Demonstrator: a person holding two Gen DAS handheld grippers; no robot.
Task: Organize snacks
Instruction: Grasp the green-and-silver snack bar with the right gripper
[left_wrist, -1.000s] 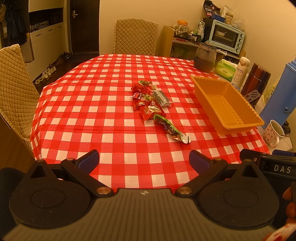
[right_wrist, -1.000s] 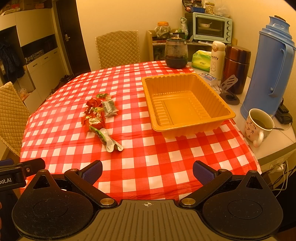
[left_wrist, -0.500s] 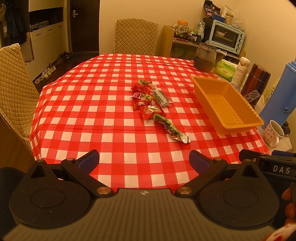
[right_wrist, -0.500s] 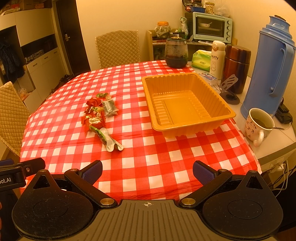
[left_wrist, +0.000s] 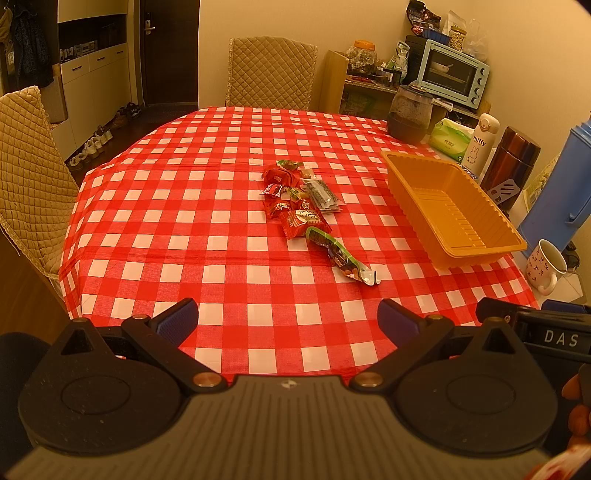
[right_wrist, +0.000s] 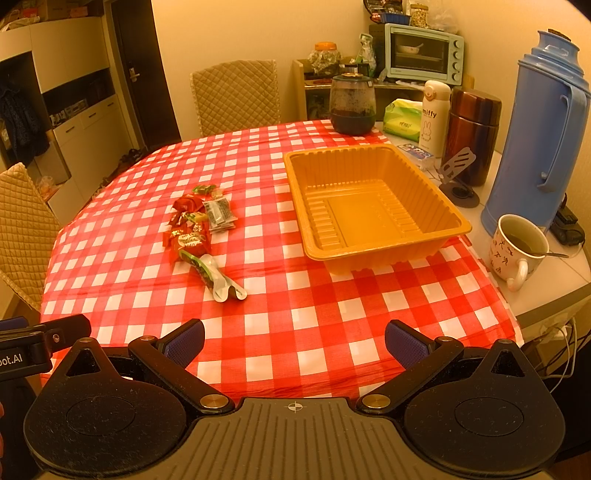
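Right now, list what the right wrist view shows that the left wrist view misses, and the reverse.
Only the right wrist view: the blue thermos's top, tea and a spoon in the mug.
Only the left wrist view: shoes by the door.
Both: snack pile loose on the checkered tablecloth, empty orange tray, both grippers open.

The snacks (left_wrist: 301, 205) sit in a loose little pile around the middle of the table (left_wrist: 166, 221), mostly red wrappers plus a clear packet (left_wrist: 322, 195) with dark stuff inside on the side nearer the tray. A long green wrapper (left_wrist: 340, 256) trails out of the pile toward the table's near edge, lying flat. The orange plastic tray (right_wrist: 369, 206) is upright near the right edge, well apart from the pile.
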